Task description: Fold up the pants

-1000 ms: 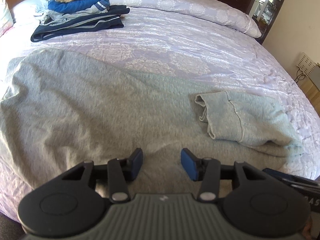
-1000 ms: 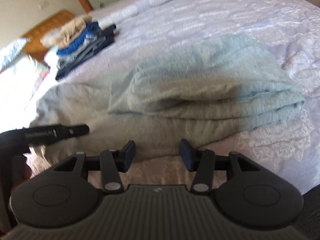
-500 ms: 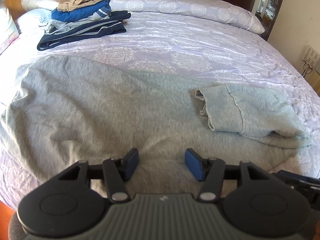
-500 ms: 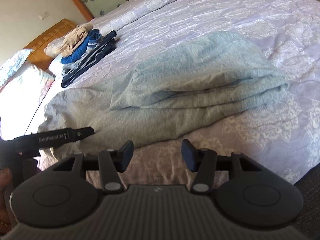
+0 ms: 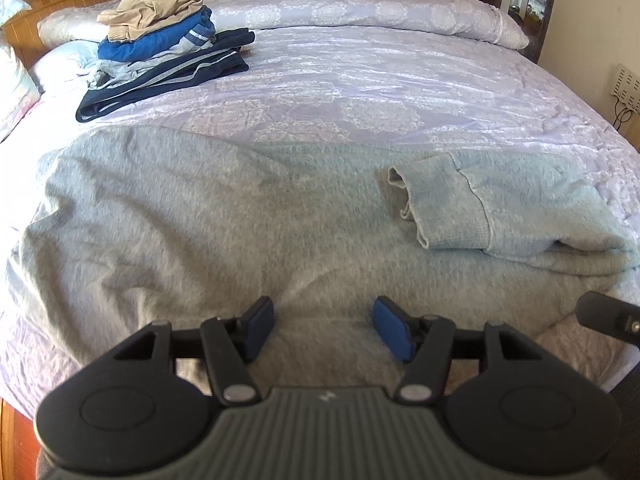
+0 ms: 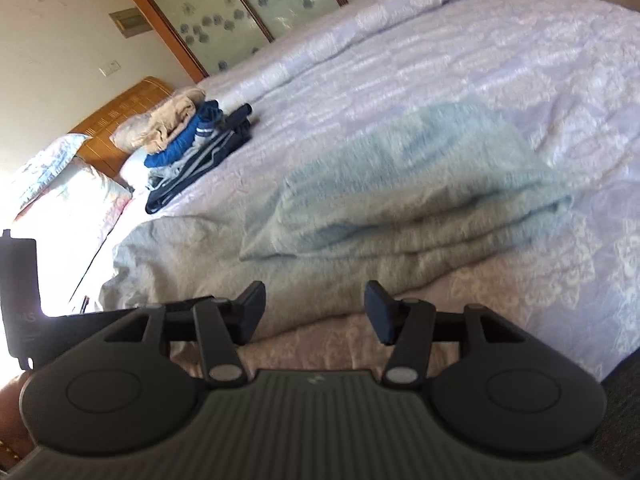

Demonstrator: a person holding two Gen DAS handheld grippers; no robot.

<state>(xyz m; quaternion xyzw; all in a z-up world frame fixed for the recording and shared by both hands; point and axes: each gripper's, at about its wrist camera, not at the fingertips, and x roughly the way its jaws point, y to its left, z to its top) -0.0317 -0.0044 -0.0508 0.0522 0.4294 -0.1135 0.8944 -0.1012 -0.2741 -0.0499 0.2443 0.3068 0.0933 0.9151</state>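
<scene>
The soft grey knit pants [image 5: 248,216] lie on the bed, cuffed leg end [image 5: 436,204] folded over at three o'clock; further folds remain. The left claw [image 5: 323,330] is opening over the cloth, gripping nothing; the right claw [image 6: 314,312] hangs wide and empty.

Little can be read here. In the right wrist view, a dark device [image 6: 20,292] at the left edge, level with the grey pants [image 6: 360,216] spread on the bed, carries pale lettering ending in "AS"; the rest is cut off or lost in glare. A small pale mark sits on the ribbed housing [image 6: 314,380] nearer the camera than the pants, too small to make out. The same mark appears on the housing [image 5: 324,397] in the left wrist view.
</scene>
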